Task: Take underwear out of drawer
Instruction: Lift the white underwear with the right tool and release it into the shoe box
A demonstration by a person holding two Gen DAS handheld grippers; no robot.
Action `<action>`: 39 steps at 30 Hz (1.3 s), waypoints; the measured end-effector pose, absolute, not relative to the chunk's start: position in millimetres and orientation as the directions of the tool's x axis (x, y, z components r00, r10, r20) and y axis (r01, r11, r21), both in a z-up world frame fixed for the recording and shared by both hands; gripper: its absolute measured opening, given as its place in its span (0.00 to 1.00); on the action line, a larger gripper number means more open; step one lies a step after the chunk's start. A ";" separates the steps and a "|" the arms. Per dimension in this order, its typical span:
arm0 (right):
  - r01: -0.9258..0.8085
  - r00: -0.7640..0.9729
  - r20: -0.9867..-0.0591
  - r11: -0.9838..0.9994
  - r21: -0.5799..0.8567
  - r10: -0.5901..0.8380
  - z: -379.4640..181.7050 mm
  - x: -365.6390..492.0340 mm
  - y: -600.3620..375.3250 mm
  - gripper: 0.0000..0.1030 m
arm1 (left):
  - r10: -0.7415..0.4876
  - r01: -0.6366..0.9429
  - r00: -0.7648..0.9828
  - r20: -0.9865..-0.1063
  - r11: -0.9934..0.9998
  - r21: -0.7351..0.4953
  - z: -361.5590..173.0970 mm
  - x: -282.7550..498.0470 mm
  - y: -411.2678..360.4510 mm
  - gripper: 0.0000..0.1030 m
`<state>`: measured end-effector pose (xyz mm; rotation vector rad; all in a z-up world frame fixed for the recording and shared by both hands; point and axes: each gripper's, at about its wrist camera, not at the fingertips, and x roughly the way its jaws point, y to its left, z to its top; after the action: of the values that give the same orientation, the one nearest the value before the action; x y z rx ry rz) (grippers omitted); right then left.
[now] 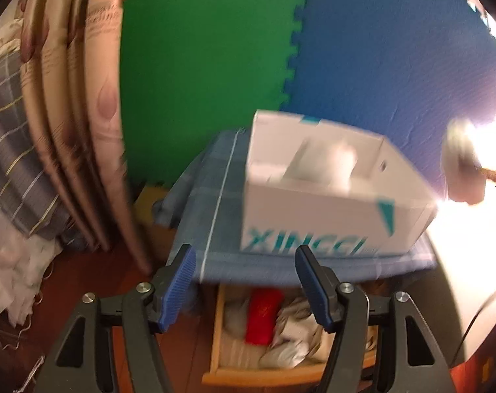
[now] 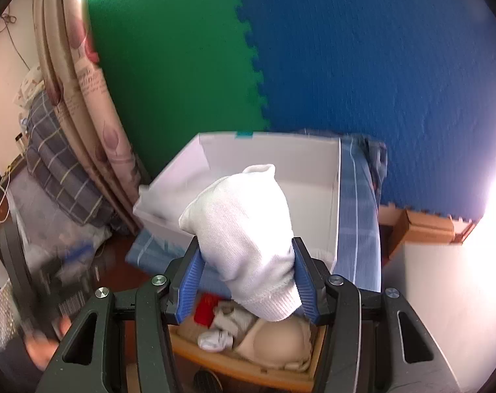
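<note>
My right gripper [image 2: 246, 245] is shut on a white knitted garment [image 2: 244, 216], which it holds up above the open wooden drawer [image 2: 212, 362] and in front of a white cardboard box [image 2: 274, 154]. In the drawer lie a beige bra [image 2: 274, 337], a red item [image 2: 203, 311] and white pieces [image 2: 215, 339]. My left gripper [image 1: 244, 252] is open with nothing between its fingers. It hovers over the drawer [image 1: 257, 376], where a red item [image 1: 262, 316] and pale clothes [image 1: 293, 330] show. Something white [image 1: 343, 163] lies in the box [image 1: 313, 226].
The box stands on a blue checked cloth [image 1: 215, 196] over the cabinet top. A green and blue foam mat wall [image 2: 346, 65] is behind it. Rolled patterned mats [image 1: 84, 114] and folded bedding [image 2: 58, 170] stand at the left. A hand [image 2: 42, 344] shows blurred at lower left.
</note>
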<state>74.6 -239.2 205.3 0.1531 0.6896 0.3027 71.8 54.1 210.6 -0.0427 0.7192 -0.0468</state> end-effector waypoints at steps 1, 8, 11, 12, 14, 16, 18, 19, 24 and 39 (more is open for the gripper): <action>-0.215 0.735 -0.599 0.948 0.236 0.316 211.0 84.0 -238.2 0.48 | -0.028 0.009 0.743 -0.668 0.999 -0.031 201.2 68.6 54.6 0.63; -0.153 0.714 -0.656 0.969 0.194 0.244 209.3 140.0 -229.1 0.48 | 0.046 -0.077 0.667 -0.743 0.997 -0.008 137.5 45.9 57.5 0.63; -0.127 0.675 -0.703 0.974 0.185 0.222 195.6 164.0 -226.8 0.48 | 0.037 -0.113 0.630 -0.775 0.993 -0.045 110.8 45.0 58.8 0.63; -0.111 0.657 -0.726 0.978 0.177 0.206 190.2 171.1 -225.8 0.48 | 0.040 -0.117 0.620 -0.784 0.992 -0.042 106.4 44.2 56.1 0.63; -0.087 0.623 -0.760 0.982 0.168 0.185 177.4 184.1 -226.0 0.48 | 0.052 -0.129 0.588 -0.807 0.991 -0.031 92.9 47.8 52.3 0.63; -0.066 0.589 -0.787 0.982 0.179 0.183 163.8 195.3 -228.8 0.48 | 0.042 -0.135 0.575 -0.817 0.990 -0.045 85.8 51.4 51.7 0.63; -0.055 0.559 -0.812 0.984 0.168 0.170 152.6 205.0 -228.5 0.48 | 0.024 -0.145 0.563 -0.826 0.987 -0.071 76.2 51.2 50.5 0.63; -0.049 0.546 -0.821 0.985 0.163 0.163 147.2 209.3 -228.2 0.48 | 0.014 -0.143 0.556 -0.831 0.987 -0.079 71.2 51.7 48.7 0.63; -0.047 0.474 -0.866 0.987 0.154 0.158 122.9 228.9 -223.7 0.49 | 0.008 -0.112 0.521 -0.854 0.992 -0.059 51.6 55.8 40.7 0.63; -0.105 0.456 -0.889 0.994 -0.011 0.039 114.5 236.9 -191.7 0.47 | -0.074 -0.170 0.528 -0.846 0.967 -0.190 44.4 53.5 58.7 0.63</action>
<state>236.9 -191.7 114.5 -0.0675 1.0945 0.0888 53.5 58.7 44.4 -0.2628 1.0156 0.0581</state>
